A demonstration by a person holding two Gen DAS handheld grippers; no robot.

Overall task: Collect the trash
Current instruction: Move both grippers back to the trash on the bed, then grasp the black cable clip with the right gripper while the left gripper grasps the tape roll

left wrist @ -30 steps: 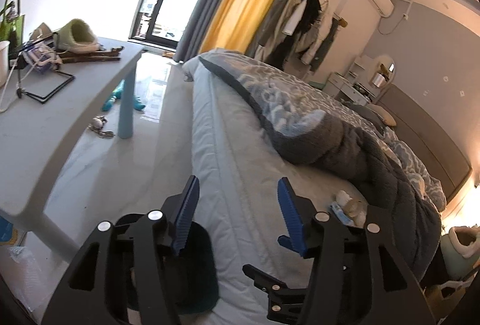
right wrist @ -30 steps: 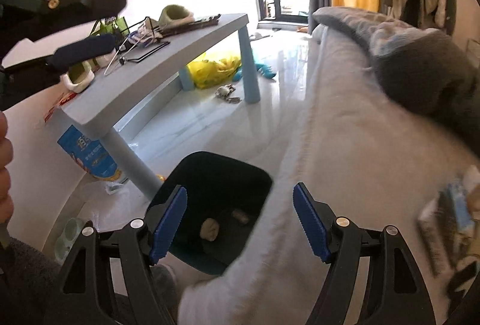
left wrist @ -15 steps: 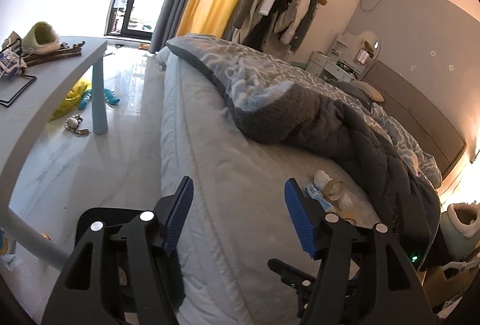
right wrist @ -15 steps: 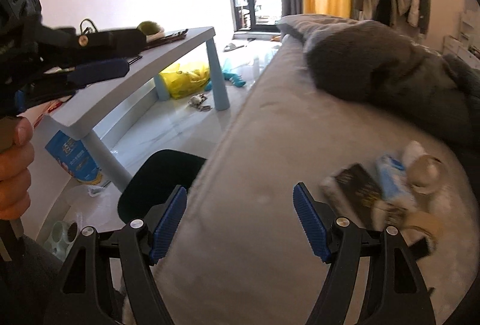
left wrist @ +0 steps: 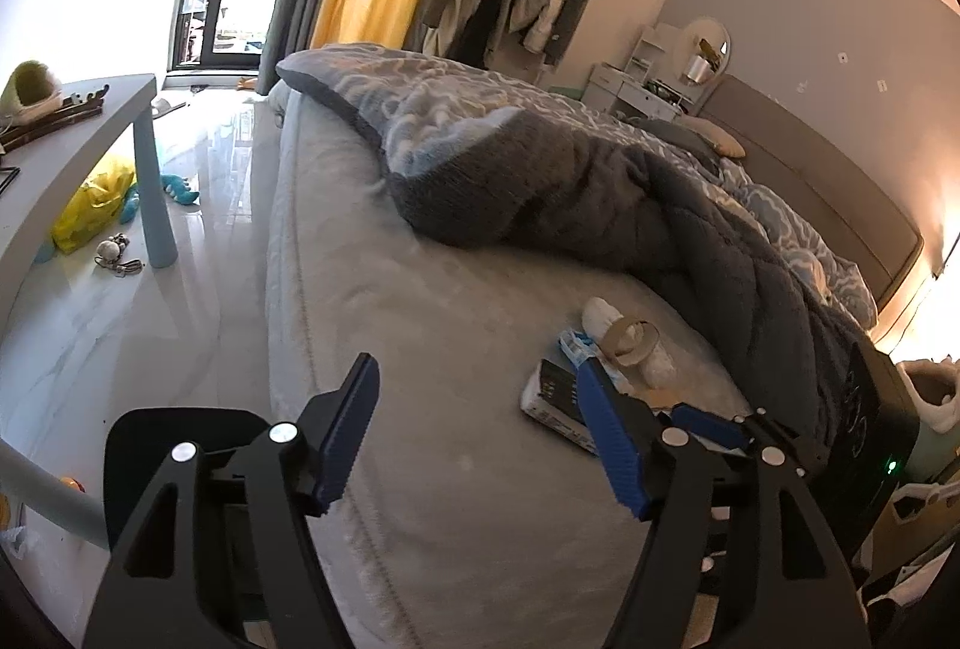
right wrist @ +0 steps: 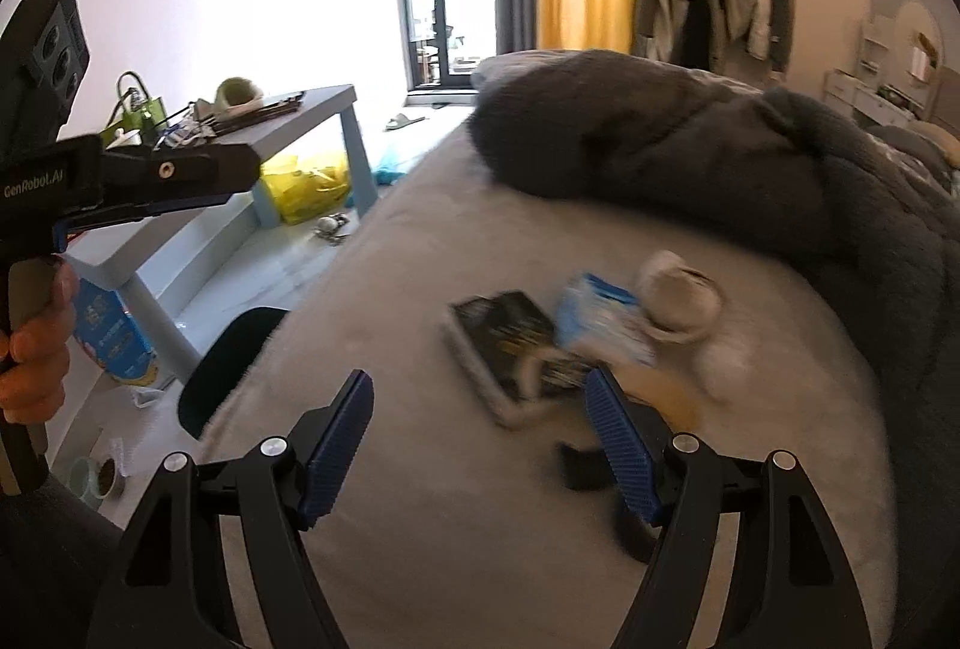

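A dark bin [left wrist: 174, 445] is being seen on the floor at the far left, tucked against the edge of the bed [left wrist: 420, 301], with a light blue table [left wrist: 78, 157] standing above and behind it. A yellow bag [left wrist: 90, 211] is lying under that table. The left gripper [left wrist: 480, 427] is being held over the pale mattress, its jaws opening, with only bare bedding showing between the blue pads [left wrist: 348, 433]; nothing is being grasped. To its right, the trash is lying in a loose cluster on the mattress, near the turned-back grey duvet [left wrist: 600, 181]: a dark flat packet [left wrist: 558, 397], a blue-and-white wrapper [left wrist: 576, 349] touching it, a brown tape ring [left wrist: 630, 340] resting on a white crumpled wad [left wrist: 606, 319]. The right fingertip of the left gripper is being seen in front of the packet's edge; contact cannot be told. In the right wrist view, a hand [right wrist: 36, 349] is being seen at the left edge, wrapped around the left tool's handle. The right gripper [right wrist: 480, 427] is being held released above the mattress, jaws well apart and empty. The same packet [right wrist: 510, 337], wrapper [right wrist: 600, 313] and tape ring [right wrist: 678, 301] are lying just beyond its right pad, blurred. A small black object [right wrist: 576, 463] on the bedding is partly hidden behind that pad; what it is cannot be told.
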